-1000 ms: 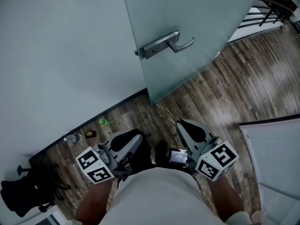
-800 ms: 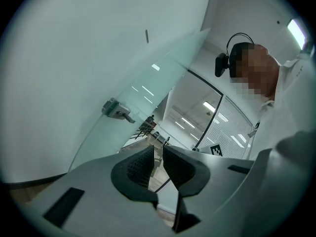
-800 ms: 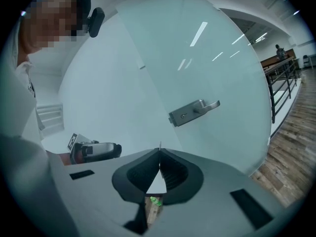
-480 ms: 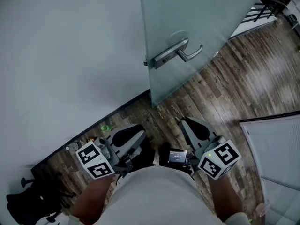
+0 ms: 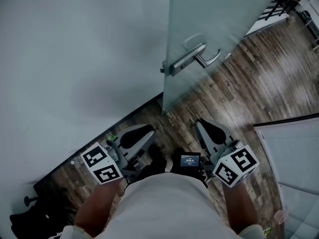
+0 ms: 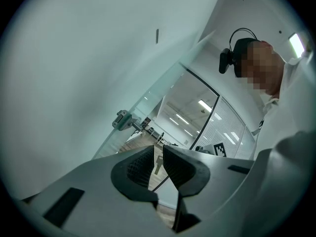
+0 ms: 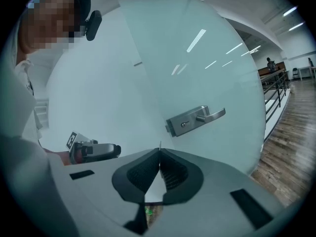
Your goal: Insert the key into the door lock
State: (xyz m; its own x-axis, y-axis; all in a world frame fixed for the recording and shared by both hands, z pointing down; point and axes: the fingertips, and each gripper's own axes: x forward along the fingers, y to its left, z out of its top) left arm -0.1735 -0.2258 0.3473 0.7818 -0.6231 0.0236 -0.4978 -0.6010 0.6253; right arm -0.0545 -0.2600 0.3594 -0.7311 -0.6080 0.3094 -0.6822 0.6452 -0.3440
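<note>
The frosted glass door [image 5: 219, 29] carries a silver lever handle [image 5: 192, 59] with a keyhole [image 7: 183, 125] in its plate. My right gripper [image 5: 198, 123] points at the door from below the handle. It is shut on the key [image 7: 159, 145], whose thin metal edge sticks out past the tips. The key [image 5: 191, 113] shows as a thin sliver in the head view. My left gripper [image 5: 149, 132] is held low beside the wall with its jaws a little apart and nothing pressed between the pads. Through that gap a small key shape [image 6: 157, 165] shows, clear of the pads. The handle [image 6: 123, 120] lies ahead.
A plain wall [image 5: 75, 59] runs along the left down to the wood floor [image 5: 259, 83]. Small litter, including a green item [image 5: 110, 132], lies by the skirting. A white slatted panel [image 5: 294, 158] stands at the right, and a railing [image 7: 276, 85] is beyond the door.
The door handle has shifted right and lower in the head view as I moved along the wall towards the door. Both grippers moved with me, with their jaws unchanged.
</note>
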